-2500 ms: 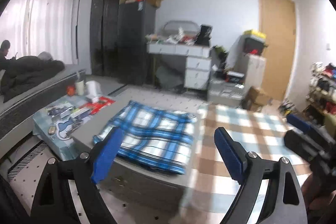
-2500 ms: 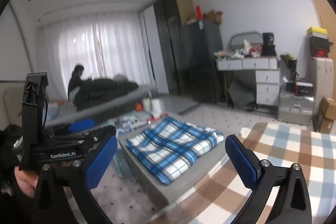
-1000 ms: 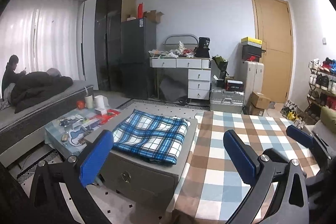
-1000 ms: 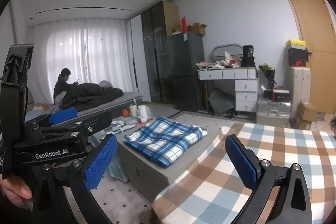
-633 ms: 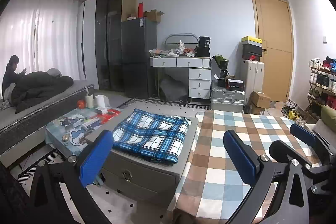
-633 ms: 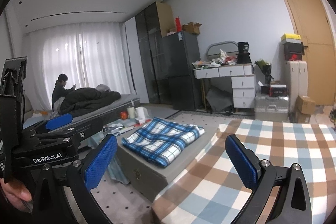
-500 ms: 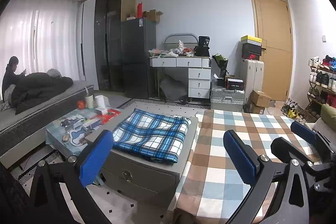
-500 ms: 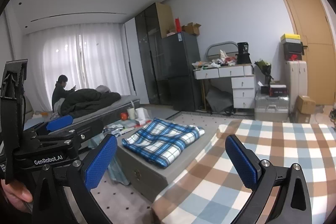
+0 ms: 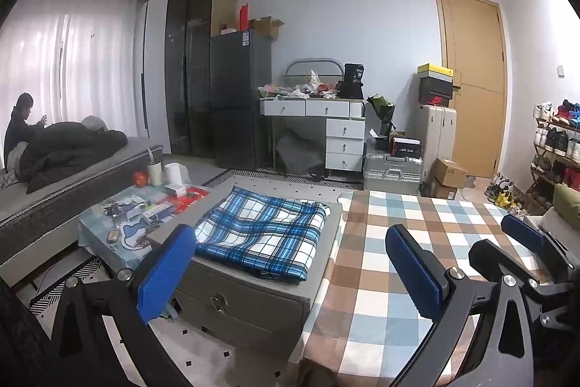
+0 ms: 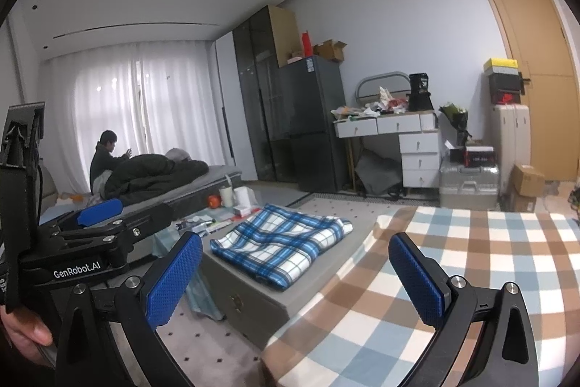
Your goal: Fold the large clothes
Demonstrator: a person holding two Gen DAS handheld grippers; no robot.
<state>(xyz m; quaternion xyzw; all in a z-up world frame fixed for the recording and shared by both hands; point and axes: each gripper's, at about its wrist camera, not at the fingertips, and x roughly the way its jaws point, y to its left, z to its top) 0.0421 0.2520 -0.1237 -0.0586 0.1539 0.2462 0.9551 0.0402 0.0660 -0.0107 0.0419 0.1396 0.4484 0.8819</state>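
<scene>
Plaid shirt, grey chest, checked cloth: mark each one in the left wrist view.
Plaid shirt [image 9: 264, 234]: left wrist view, middle of the folded blue fabric.
Grey chest [image 9: 246, 305]: left wrist view, front panel beside the latch.
Checked cloth [image 9: 377, 292]: left wrist view, bare brown-and-blue squares near its left edge.

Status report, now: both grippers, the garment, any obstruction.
Left gripper open, empty. Right gripper open, empty. Blue plaid garment lies folded on grey chest, untouched. Nothing in the way.
</scene>
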